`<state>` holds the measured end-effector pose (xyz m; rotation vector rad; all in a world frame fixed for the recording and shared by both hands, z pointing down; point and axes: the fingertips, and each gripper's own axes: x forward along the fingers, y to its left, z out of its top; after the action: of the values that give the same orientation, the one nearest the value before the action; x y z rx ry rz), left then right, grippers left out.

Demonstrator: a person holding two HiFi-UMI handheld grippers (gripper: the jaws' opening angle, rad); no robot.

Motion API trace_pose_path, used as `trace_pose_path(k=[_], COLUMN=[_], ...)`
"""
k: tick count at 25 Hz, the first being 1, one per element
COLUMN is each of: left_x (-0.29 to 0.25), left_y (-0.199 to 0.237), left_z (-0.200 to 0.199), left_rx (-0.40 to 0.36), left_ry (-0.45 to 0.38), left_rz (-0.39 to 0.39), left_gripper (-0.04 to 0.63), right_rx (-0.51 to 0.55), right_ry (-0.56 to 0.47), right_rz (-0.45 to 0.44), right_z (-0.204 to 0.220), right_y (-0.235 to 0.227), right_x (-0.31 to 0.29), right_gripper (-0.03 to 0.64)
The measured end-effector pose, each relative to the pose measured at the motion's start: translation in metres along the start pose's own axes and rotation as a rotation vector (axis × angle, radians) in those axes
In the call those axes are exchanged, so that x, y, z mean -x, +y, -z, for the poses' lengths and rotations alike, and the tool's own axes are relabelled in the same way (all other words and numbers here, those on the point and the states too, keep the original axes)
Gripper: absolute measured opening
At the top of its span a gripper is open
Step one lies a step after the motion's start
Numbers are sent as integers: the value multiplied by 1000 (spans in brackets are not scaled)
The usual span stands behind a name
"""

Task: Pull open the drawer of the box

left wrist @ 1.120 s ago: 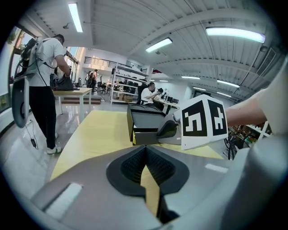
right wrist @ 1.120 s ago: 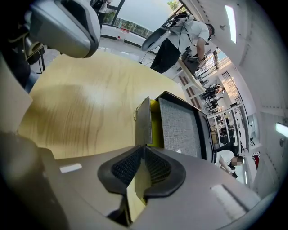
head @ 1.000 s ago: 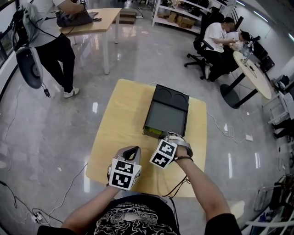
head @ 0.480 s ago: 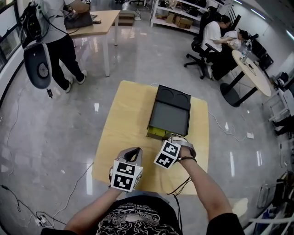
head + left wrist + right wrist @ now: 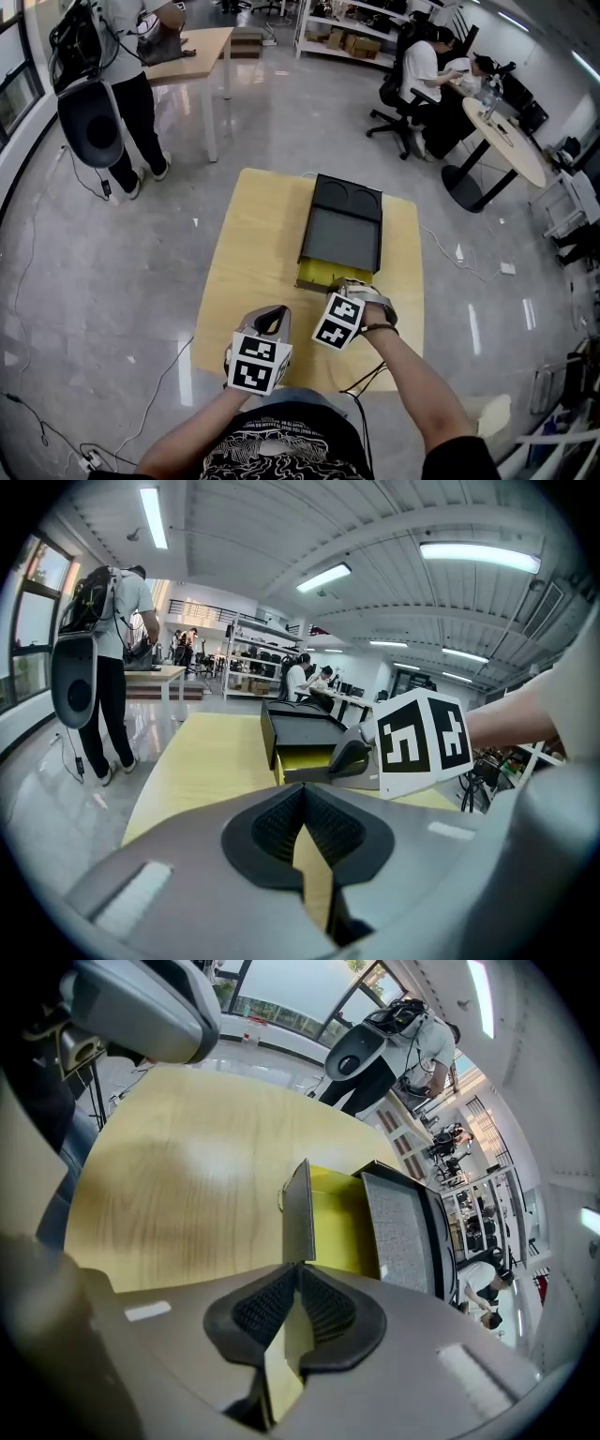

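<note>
One long box [image 5: 342, 230], drawer [image 5: 323, 274] facing the person [image 5: 281, 450]

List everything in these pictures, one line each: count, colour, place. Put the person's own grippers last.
table: one, light wood, middle of the floor
box: one, black, on the table's far half
drawer: one, yellow inside, partly out of the box toward the person
second table: one, light wood, far left
round table: one, pale, far right
standing person: one, with a backpack, by the second table
seated people: two, at the round table
left gripper: one, grey, shut and empty, over the table's near edge
right gripper: one, grey, clamped on the drawer's front panel
</note>
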<state>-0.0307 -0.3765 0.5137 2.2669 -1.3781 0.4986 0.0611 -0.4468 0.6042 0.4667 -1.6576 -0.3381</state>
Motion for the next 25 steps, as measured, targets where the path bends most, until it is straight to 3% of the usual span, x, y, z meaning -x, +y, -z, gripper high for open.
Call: trace_pose_path(k=[17,25], left_x=[37,74], left_y=[-16,-5], left_z=[16,38], left_rx=[-25,-36], left_ry=[-8,-12], left_rz=[24,52], left_gripper=[15,17], right_rx=[-10,-25], right_ry=[15,29], right_rz=[-16,-19], right_z=[-2,-32], right_y=[54,97], right_x=[25,40], right_gripper=[35,34])
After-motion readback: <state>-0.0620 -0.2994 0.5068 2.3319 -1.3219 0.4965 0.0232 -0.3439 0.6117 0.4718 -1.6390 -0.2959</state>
